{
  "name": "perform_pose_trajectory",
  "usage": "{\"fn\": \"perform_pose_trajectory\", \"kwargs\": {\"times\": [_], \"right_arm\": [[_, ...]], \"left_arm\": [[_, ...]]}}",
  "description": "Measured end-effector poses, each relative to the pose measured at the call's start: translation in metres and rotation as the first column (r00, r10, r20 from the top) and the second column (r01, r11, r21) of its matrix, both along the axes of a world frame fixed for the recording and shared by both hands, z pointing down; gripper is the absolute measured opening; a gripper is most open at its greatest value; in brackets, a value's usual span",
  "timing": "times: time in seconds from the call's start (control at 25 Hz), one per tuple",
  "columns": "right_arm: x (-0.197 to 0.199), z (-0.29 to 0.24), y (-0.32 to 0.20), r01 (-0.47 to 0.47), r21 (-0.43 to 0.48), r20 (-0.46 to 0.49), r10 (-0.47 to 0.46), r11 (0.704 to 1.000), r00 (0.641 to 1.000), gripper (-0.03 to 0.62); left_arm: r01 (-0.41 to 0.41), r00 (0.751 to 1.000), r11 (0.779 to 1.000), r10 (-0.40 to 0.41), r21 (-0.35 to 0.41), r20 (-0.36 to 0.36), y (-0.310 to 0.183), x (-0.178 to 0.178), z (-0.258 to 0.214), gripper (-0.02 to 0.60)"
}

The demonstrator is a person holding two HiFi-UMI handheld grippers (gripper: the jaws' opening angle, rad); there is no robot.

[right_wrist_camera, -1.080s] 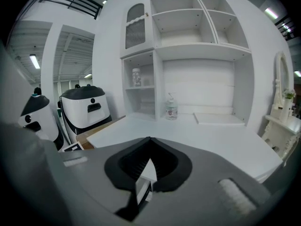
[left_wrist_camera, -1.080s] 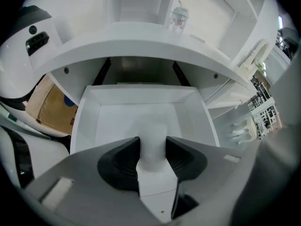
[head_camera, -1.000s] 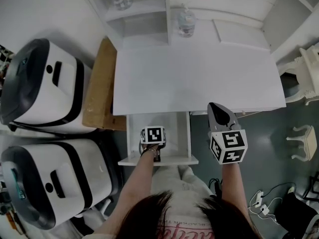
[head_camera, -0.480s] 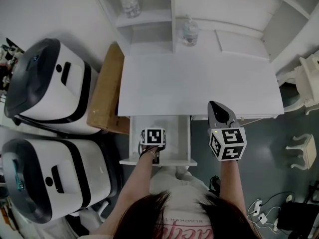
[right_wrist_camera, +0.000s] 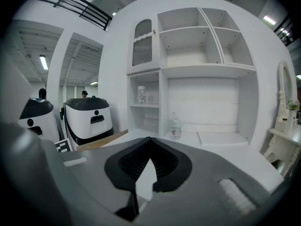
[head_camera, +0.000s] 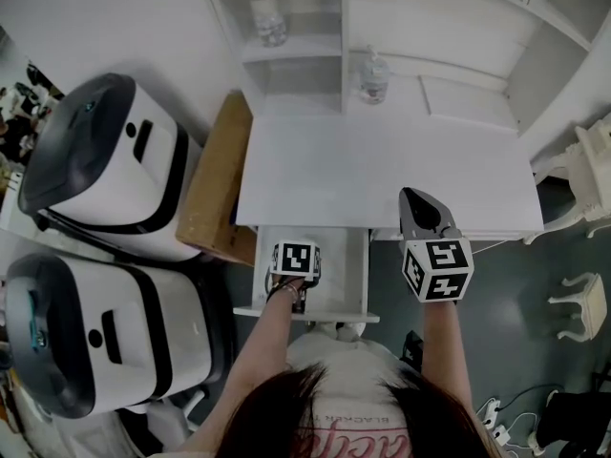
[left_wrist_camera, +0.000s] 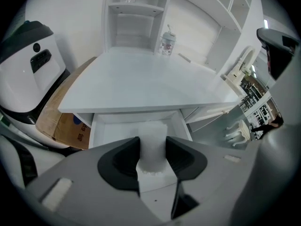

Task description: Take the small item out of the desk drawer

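the grey left gripper with its marker cube points steeply down from the bare left forearm, jaws clamped on a small white frosted block, while the grey right gripper, on the bare right forearm, points nearly level, jaws together and empty.

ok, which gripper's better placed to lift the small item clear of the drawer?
Left. The left gripper has its fingers closed on the small white item, over the open drawer. The right gripper is shut and empty, off to the drawer's right by the desk edge.
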State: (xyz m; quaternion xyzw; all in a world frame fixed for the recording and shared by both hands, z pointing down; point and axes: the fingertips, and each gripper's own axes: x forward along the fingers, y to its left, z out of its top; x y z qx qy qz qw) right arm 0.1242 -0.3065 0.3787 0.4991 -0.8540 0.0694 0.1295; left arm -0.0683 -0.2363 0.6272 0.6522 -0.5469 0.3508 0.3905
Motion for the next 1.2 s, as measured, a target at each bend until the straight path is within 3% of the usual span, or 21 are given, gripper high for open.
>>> {"fn": "perform_pose_trajectory", "kwargs": {"times": [0.2,0.6,0.88,1.2], "right_arm": [[-0.004,-0.011,-0.001,0.013,0.028,-0.009,-0.012,1.000,1.000,0.002],[-0.010,-0.028,-0.003,0.030,0.071,-0.027,-0.028,0.997,0.999,0.002],[-0.014,-0.038,-0.002,0.044,0.095,-0.035,-0.041,0.995,0.999,0.002],[-0.017,-0.051,-0.003,0.049,0.128,-0.039,-0.044,0.991,0.998,0.002]], "left_arm": [[-0.030,0.997,1.000,0.030,0.002,-0.072,0.000,0.007,-0.014,0.184],[-0.071,0.993,0.996,0.076,0.052,-0.093,-0.013,0.001,-0.056,0.184],[-0.065,0.993,0.985,0.079,0.157,-0.084,-0.033,-0.002,-0.099,0.184],[-0.075,0.994,0.957,0.095,0.282,-0.061,-0.056,-0.001,-0.149,0.185]]}}
